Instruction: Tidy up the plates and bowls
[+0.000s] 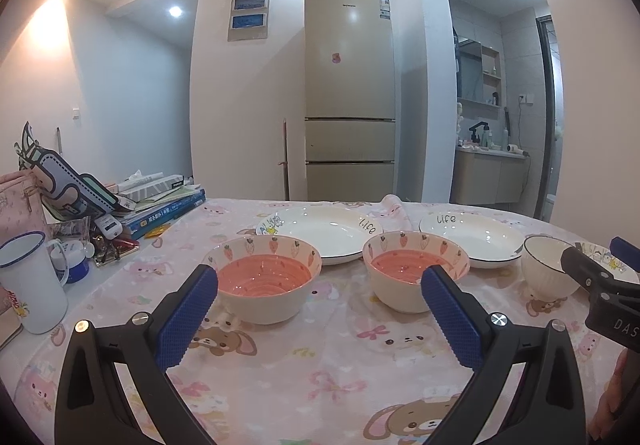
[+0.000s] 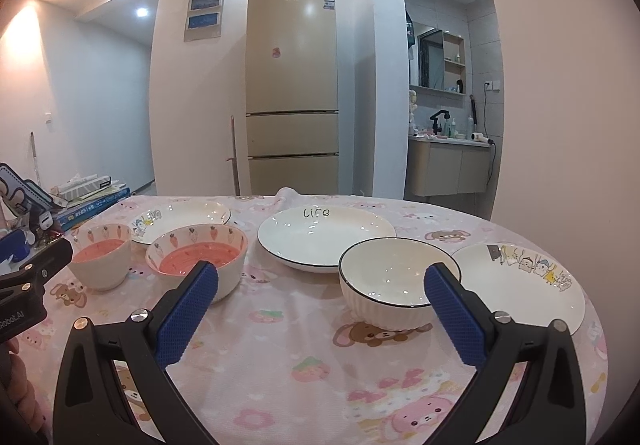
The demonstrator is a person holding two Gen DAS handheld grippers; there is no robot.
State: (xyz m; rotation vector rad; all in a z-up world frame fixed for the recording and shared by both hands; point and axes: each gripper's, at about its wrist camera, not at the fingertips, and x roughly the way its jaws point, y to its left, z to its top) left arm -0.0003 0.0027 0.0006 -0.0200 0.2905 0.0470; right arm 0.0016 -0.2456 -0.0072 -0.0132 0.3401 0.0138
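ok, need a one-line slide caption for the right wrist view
Open right gripper hovers above a pink cartoon tablecloth, facing a white ribbed bowl, two carrot-print bowls and three plates.

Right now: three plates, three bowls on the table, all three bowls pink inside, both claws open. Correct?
Not quite. Only two bowls are pink inside; the third bowl is white inside with a dark rim, as the right wrist view shows. The rest holds: three plates, left claw and right claw open.
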